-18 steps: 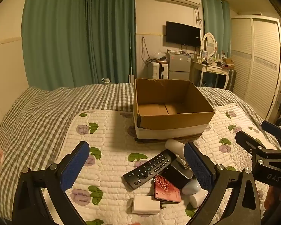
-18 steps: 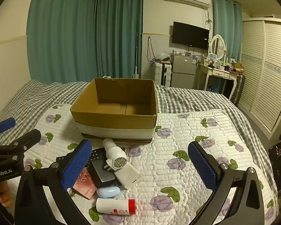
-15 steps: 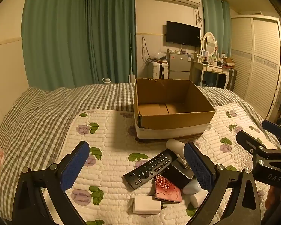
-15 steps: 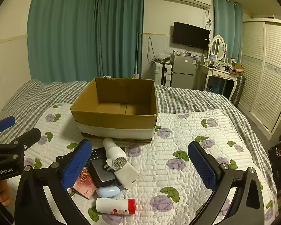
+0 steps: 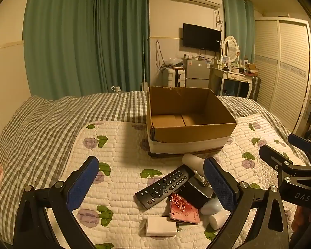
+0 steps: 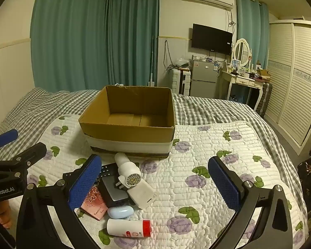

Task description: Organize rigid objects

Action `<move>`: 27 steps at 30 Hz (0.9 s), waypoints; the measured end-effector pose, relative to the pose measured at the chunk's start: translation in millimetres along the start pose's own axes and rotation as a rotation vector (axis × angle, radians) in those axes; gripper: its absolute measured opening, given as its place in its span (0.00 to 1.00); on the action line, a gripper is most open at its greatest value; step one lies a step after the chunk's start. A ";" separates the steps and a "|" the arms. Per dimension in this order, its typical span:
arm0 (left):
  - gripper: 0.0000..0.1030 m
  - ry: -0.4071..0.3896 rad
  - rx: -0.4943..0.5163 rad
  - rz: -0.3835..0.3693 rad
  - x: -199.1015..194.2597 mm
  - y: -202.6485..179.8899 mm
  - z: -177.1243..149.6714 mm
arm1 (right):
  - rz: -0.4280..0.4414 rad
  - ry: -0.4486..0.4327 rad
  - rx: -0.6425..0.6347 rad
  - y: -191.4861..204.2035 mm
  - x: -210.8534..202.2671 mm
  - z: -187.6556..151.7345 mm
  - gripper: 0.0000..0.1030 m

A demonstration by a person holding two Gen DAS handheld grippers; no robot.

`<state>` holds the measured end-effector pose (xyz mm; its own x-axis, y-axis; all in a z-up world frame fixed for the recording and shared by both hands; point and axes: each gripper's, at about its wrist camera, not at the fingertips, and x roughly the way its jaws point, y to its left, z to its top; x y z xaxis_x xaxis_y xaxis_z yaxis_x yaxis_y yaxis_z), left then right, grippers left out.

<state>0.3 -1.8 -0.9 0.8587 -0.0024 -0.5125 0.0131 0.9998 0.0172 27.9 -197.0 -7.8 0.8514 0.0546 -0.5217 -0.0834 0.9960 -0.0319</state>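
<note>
Left wrist view: against the frames from half a second back we find nothing shifted; the left gripper hangs with its blue pads spread wide and nothing between them, so we judge the sorting has not started. The remote control lies on the quilt just ahead of the pads, touching the black box; the red card and the white charger sit nearer the camera. The cardboard box stands open and looks empty beyond the heap, its near wall a lip that anything carried in must clear. Left of the remote the quilt is bare, giving room to come in. Right wrist view: likewise unchanged; the right gripper is spread wide and empty. Its left pad sits over the heap, where the white bottle and white plug adapter overlap the black box, with the pale blue case and the red-capped tube nearest us. Open quilt lies to the right. The heap is tight, so we expect a neighbour to be nudged on a first grasp.
</note>
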 end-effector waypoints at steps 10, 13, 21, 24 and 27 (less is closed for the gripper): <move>0.99 0.002 -0.003 -0.006 0.7 -0.7 -1.9 | 0.004 0.005 0.002 3.1 2.5 -0.8 1.00; 0.99 0.003 -0.004 -0.013 -0.3 -1.7 -2.1 | 0.005 0.005 0.003 2.3 1.5 -0.3 1.00; 0.99 0.010 -0.012 -0.016 0.9 -1.0 -2.1 | 0.012 0.011 0.009 1.1 2.6 -1.1 1.00; 0.99 0.011 -0.011 -0.016 1.4 -0.5 -1.6 | 0.013 0.010 0.011 0.8 2.7 -1.7 1.00; 0.99 0.013 -0.011 -0.022 1.5 0.4 -1.5 | 0.012 0.012 0.009 1.3 2.9 -1.4 1.00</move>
<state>0.8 -1.4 -2.9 0.8517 -0.0242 -0.5235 0.0264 0.9996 -0.0032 29.6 -195.6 -10.5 0.8442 0.0660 -0.5320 -0.0888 0.9959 -0.0174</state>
